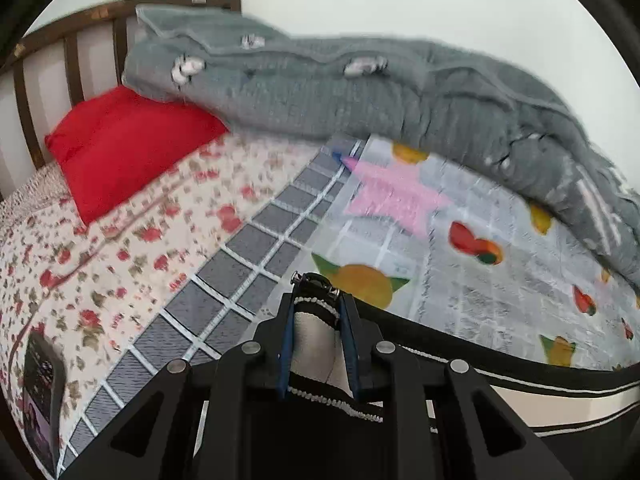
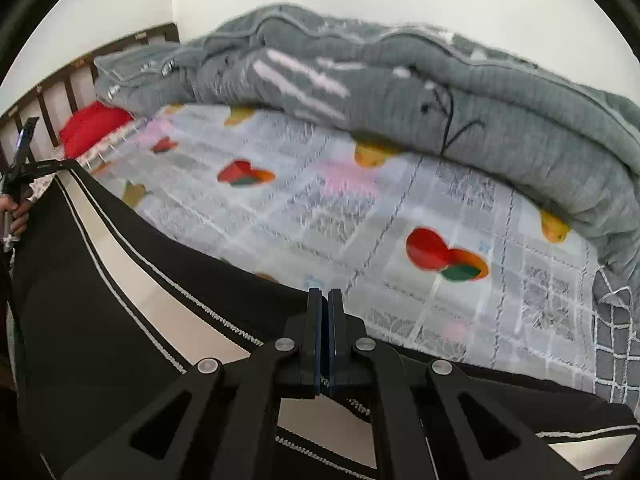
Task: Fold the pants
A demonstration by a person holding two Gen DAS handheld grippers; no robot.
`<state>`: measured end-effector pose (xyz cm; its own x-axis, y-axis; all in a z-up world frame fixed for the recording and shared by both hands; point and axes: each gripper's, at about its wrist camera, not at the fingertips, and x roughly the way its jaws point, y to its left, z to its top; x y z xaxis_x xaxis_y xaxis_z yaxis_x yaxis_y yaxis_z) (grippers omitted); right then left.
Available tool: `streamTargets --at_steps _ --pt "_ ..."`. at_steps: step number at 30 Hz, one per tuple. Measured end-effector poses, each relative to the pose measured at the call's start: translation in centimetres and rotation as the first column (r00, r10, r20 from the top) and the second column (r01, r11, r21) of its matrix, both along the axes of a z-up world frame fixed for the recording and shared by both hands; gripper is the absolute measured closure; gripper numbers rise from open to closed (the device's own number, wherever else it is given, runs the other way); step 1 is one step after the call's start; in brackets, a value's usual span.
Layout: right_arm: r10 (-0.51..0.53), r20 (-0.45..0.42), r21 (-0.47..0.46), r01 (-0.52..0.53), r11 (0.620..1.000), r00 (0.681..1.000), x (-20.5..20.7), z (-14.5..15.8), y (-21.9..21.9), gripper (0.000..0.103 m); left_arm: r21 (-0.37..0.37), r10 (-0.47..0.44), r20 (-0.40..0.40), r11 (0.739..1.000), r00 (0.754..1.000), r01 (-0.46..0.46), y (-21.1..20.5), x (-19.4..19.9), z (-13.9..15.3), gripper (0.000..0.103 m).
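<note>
Both fingers pairs, left (image 1: 318, 300) and right (image 2: 325, 308), clamped on pants (image 2: 100, 280) edge, above fruit-print sheet (image 2: 320, 208)

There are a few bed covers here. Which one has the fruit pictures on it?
The pale checked sheet in the middle, printed with oranges and red fruit. The sheet by the red pillow has small red flowers, and the piled blanket is grey.

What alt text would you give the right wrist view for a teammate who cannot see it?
The right hand-held gripper is shut on the black pants with a cream side stripe, held stretched above a fruit-print bedsheet. The left hand-held gripper holds the far end; a grey quilt is heaped behind.
</note>
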<state>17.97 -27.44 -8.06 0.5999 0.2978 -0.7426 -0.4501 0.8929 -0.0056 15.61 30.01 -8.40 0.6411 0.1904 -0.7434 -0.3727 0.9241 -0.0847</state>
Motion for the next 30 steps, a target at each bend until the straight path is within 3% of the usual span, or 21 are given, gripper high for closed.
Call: streamTargets --at_steps 3,6,7,8,9,11,13,15,18,20,21,23,25,28,30 --pt "-0.021 -0.081 -0.072 0.015 0.997 0.997 1.4 -3.1 1.0 0.101 0.073 0.019 -0.069 0.997 0.997 -0.014 -1.0 1.3 -1.9 0.082" --pt "-0.031 -0.058 -0.122 0.023 0.992 0.998 1.0 -2.7 1.7 0.098 0.164 0.033 -0.086 0.986 0.996 -0.019 -2.3 1.2 -1.9 0.076" --pt "-0.035 -0.065 -0.125 0.027 0.992 0.997 0.8 -2.3 1.5 0.095 0.175 0.034 -0.101 0.984 0.994 -0.016 -2.5 1.2 -1.8 0.066" --pt "-0.037 -0.062 -0.139 0.028 0.99 0.997 0.6 -1.9 1.3 0.094 0.175 0.033 -0.113 0.984 0.993 -0.013 -2.6 1.2 -1.6 0.059" --pt "-0.039 -0.054 -0.153 0.031 0.988 0.998 0.2 -1.4 0.9 0.094 0.172 0.03 -0.118 0.985 0.993 -0.009 -2.7 1.0 -1.3 0.045" --pt "-0.035 -0.024 -0.159 0.031 0.987 0.999 -0.9 0.2 -1.1 0.087 0.163 0.018 -0.098 0.987 0.995 -0.002 -2.9 -0.1 -0.4 0.042" --pt "-0.061 0.027 -0.187 0.065 0.98 0.998 -2.0 1.8 -3.9 0.057 0.155 -0.001 -0.079 0.988 0.997 0.013 -3.6 -1.2 0.6 0.038" --pt "-0.084 0.066 -0.224 0.097 0.97 0.994 -2.1 2.5 -6.6 0.043 0.123 -0.021 -0.063 0.992 0.998 0.028 -4.4 -1.8 1.4 0.033" --pt "-0.082 -0.013 -0.218 0.077 0.973 0.997 -1.2 2.5 -10.7 0.042 0.061 -0.04 -0.042 0.997 0.998 0.043 -5.6 -2.5 2.3 0.033" --pt "-0.053 -0.102 -0.205 0.031 0.978 0.993 0.1 0.8 -12.3 0.037 0.033 -0.051 -0.025 0.998 0.998 0.051 -6.9 -2.8 2.8 0.033" --pt "-0.059 -0.1 -0.233 0.034 0.972 0.993 0.5 -0.1 -12.7 0.037 0.019 -0.056 -0.021 0.998 0.998 0.056 -7.6 -2.8 3.0 0.033" --pt "-0.055 -0.129 -0.225 0.025 0.974 0.99 0.9 -1.7 -13.0 0.043 -0.004 -0.078 -0.037 0.997 0.996 0.077 -9.4 -3.0 3.0 0.033" --pt "-0.046 -0.097 -0.226 0.023 0.974 0.994 0.4 -1.2 -12.9 0.095 0.013 -0.106 -0.052 0.994 0.993 0.107 -10.7 -3.5 3.1 0.033" --pt "0.009 -0.044 -0.256 -0.02 0.967 0.999 -1.9 -0.5 -12.4 0.097 0.086 -0.124 -0.047 0.988 0.991 0.128 -12.4 -4.7 3.6 0.033" --pt "-0.011 0.034 -0.188 0.017 0.982 0.999 -2.5 1.6 -13.3 0.097 0.072 -0.129 -0.043 0.989 0.991 0.131 -12.8 -5.0 3.9 0.033"
